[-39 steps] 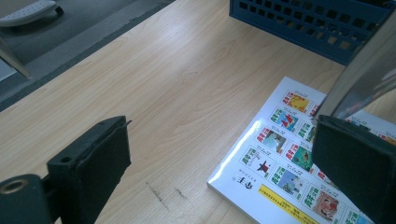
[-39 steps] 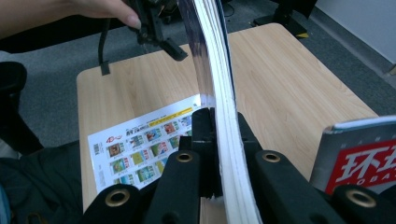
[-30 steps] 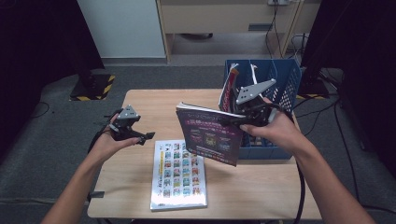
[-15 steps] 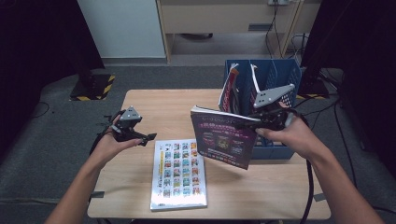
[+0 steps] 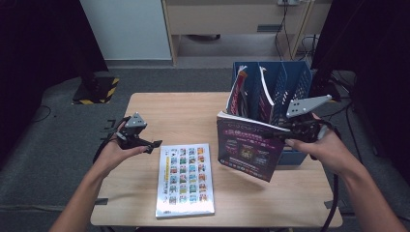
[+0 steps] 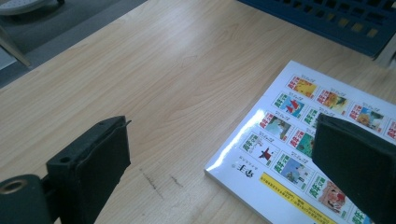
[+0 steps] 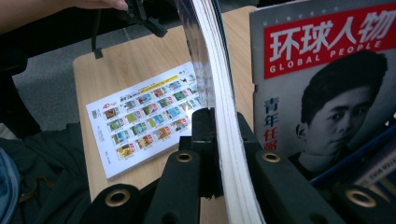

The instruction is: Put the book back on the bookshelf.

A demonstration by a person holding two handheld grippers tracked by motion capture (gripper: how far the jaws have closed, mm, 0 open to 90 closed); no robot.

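1. Wooden table (image 5: 193, 113): it is carrying everything here; bare wood is showing on its left half and along the near edge.
2. Blue slotted rack (image 5: 297, 82): it is standing at the table's far right corner, with magazines upright in its slots. In the right gripper view a red-titled magazine (image 7: 322, 88) with a portrait cover is standing in the rack just beside the jaws.
3. Purple magazine (image 5: 249, 150): it is hanging clear of the table, in front of the rack, tilted, cover facing the person. Its page edges are running between the right jaws in the right gripper view.
4. White picture-grid book (image 5: 185, 178): it is lying flat near the front middle of the table, well apart from the purple magazine.
5. Right gripper (image 5: 290, 129): its jaws are clamping tight on the purple magazine's right edge, carrying its whole weight.
6. Left gripper (image 5: 147, 144): it is hovering over the table's left side, just beside the book's far left corner; jaws are standing wide apart, gripping nothing.
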